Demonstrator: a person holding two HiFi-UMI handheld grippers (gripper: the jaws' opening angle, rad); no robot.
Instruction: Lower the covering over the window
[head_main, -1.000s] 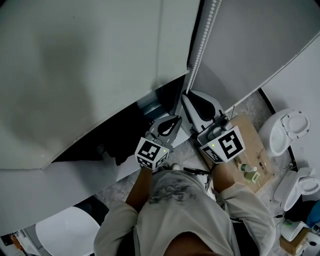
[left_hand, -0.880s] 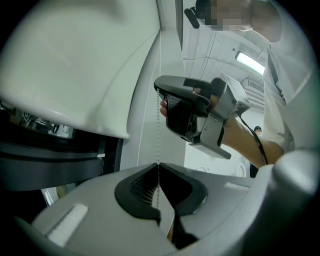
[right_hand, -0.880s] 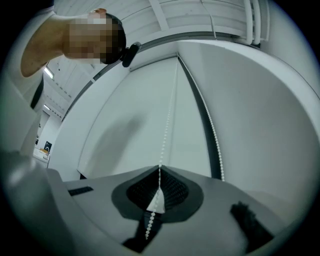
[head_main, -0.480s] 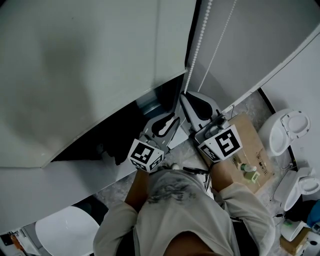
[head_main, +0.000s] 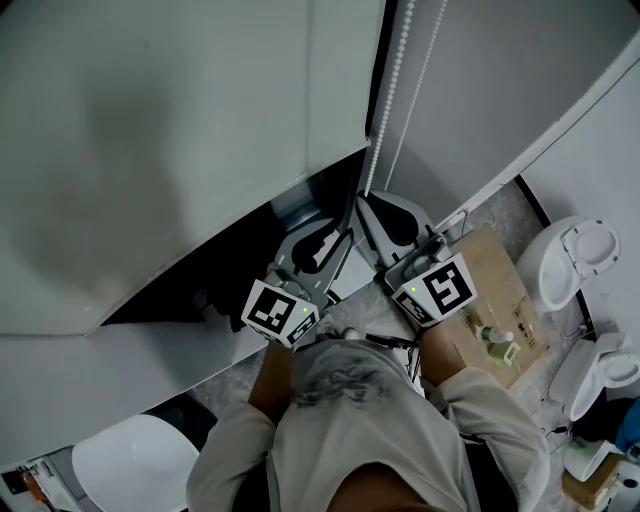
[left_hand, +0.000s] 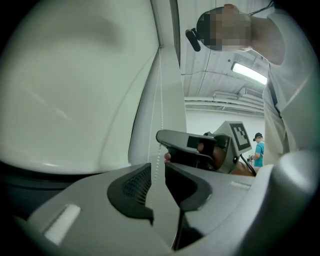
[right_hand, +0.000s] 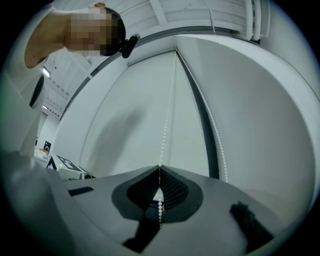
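Observation:
The white roller blind (head_main: 180, 130) hangs over the window, its bottom edge above a dark gap. A white bead chain (head_main: 385, 110) drops in two strands beside it. My right gripper (head_main: 368, 205) is shut on one strand; in the right gripper view the bead chain (right_hand: 167, 115) runs down into the pinched jaws of the right gripper (right_hand: 159, 171). My left gripper (head_main: 340, 238) sits just left of it. Its jaws have just been opening, and the left gripper (left_hand: 158, 167) stands open with the bead chain (left_hand: 161, 100) passing loose between the pads. The right gripper (left_hand: 200, 150) shows just beyond it.
A dark window opening (head_main: 250, 270) lies under the blind. A cardboard box (head_main: 505, 300) with a bottle sits at the right, with two toilets (head_main: 575, 260) beyond it. A white basin (head_main: 130, 465) is at the lower left. A person in teal (left_hand: 259, 150) stands far off.
My left gripper has let go of the chain, opened, and shifted towards the camera and left. The right gripper stays on the chain. The two strands now hang further apart.

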